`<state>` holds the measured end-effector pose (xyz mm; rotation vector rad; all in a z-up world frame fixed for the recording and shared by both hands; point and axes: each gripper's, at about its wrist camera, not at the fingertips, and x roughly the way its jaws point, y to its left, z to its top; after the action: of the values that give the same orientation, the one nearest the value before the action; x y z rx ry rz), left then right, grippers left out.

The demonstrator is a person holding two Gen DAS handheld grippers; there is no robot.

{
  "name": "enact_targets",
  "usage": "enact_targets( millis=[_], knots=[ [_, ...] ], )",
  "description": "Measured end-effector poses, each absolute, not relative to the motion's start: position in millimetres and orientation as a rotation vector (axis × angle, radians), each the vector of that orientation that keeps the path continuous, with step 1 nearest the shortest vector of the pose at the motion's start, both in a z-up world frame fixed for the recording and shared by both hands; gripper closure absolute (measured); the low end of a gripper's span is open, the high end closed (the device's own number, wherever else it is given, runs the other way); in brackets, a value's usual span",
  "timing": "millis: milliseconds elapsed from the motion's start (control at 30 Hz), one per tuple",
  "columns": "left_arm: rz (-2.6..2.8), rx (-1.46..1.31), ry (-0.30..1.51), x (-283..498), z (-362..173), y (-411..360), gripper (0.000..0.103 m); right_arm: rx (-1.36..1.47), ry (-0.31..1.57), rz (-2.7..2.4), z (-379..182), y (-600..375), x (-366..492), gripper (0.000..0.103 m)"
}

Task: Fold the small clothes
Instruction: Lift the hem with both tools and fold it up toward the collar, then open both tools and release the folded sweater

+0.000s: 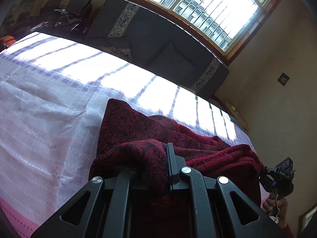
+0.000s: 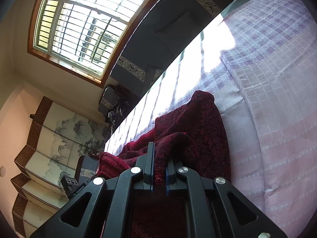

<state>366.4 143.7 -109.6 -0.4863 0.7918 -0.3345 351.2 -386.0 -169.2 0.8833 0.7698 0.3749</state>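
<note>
Checked bedspread point(image 1: 49, 103), maroon garment point(image 1: 138, 127), gripped both ends

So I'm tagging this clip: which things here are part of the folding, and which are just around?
Part of the job:
- dark red garment
- left claw, shut on it
- right claw, shut on it
- checked bedsheet it lies on

Just around:
- grey sofa
- barred window
- painted folding screen

Left gripper point(image 1: 158, 158) of matte black plastic, angular linkage arms with triangular cut-outs, round silver screw heads, right gripper point(image 2: 159, 158) alike with blue pads, white cable beside the hand point(image 1: 274, 205), thin bracelet
</note>
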Motion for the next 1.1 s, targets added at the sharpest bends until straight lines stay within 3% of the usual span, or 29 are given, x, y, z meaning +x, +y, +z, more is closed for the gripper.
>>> enact_targets(
  millis=[333,433,533,600,700,867,1100],
  knots=[
    [-0.353,-0.584,0.835,375,-123,149,0.087,0.887,0.776,0.362,-181,-387,357,0.094],
    [-0.366,-0.64,0.836,376,-125,153,0.081,0.89,0.775,0.356,-183,-387,357,0.093],
    [-0.365,-0.72,0.829,377,-126,159,0.055,0.892,0.772,0.358,-184,-386,358,0.092],
    [-0.34,-0.783,0.787,374,-123,168,0.025,0.914,0.766,0.368,-185,-388,357,0.089],
    [-0.279,-0.807,0.726,370,-112,179,0.011,0.942,0.744,0.368,-186,-392,355,0.077],
    [-0.217,-0.761,0.732,370,-106,192,0.01,0.994,0.643,0.342,-175,-409,343,0.054],
    [-0.194,-0.703,0.77,340,-117,211,0.01,0.997,0.558,0.365,-159,-422,307,0.053]
  ],
)
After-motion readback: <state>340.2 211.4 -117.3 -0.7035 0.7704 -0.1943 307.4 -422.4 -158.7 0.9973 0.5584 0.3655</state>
